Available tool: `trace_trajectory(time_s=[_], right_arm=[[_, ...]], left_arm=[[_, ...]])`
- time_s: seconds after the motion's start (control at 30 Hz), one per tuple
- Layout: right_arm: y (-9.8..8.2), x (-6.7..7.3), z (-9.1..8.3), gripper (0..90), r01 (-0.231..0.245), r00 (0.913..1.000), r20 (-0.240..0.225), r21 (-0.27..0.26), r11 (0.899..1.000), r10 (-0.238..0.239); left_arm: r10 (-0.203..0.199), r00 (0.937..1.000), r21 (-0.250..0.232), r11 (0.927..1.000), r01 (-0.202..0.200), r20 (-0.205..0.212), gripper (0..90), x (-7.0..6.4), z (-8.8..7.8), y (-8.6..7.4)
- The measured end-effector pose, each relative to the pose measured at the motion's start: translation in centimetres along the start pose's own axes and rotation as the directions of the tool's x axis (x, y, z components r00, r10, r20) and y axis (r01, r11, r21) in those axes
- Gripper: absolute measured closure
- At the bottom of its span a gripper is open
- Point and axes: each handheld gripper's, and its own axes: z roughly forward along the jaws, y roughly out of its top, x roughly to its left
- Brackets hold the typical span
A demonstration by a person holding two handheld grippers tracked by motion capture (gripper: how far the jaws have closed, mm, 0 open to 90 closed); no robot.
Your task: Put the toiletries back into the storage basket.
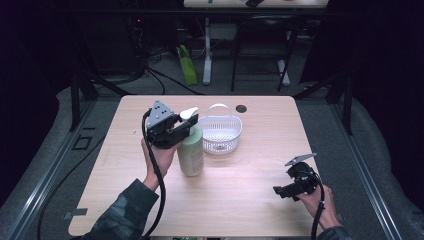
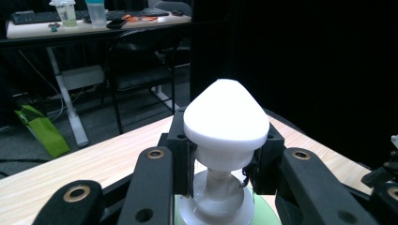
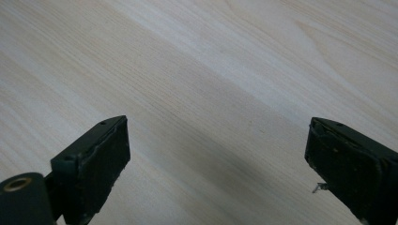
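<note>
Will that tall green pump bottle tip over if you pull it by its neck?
Probably, if tugged sideways: the green pump bottle stands tall and narrow. The left gripper clamps its thin neck, so it may swing. Its smooth plastic looks stiff, not floppy.

One green pump bottle and one white basket right beside it on the single wooden table, plus two grippers either side of that bottle.

Dim lab or office, black curtains, desk with keyboard, folding chair, floor cables
</note>
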Motion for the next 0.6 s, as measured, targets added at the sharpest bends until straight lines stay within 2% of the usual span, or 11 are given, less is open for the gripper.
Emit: trace_trajectory(time_s=[0.13,0.3,0.43,0.6], right_arm=[[0.0,0.1,-0.1,6.6,0.006,1.0000,0.006,-0.004,1.000,-0.006],[-0.1,0.0,0.0,6.6,0.013,0.9999,0.010,0.002,1.000,-0.013],[0.0,0.0,0.3,6.7,0.008,1.0000,0.002,0.010,1.000,-0.008],[0.0,0.0,0.2,6.6,0.013,0.9999,0.004,0.009,1.000,-0.013]], left_arm=[[0.011,0.9999,0.000,0.9999,-0.011,0.007,67.5,-0.1,0.0,0.6],[0.009,0.9995,-0.009,0.9999,-0.009,0.029,67.5,-0.1,-0.1,1.3],[-0.011,0.9988,-0.002,0.9999,0.011,0.048,67.5,0.4,-0.1,1.9],[-0.003,0.9987,-0.007,1.0000,0.004,0.052,67.5,0.6,-0.4,2.6]])
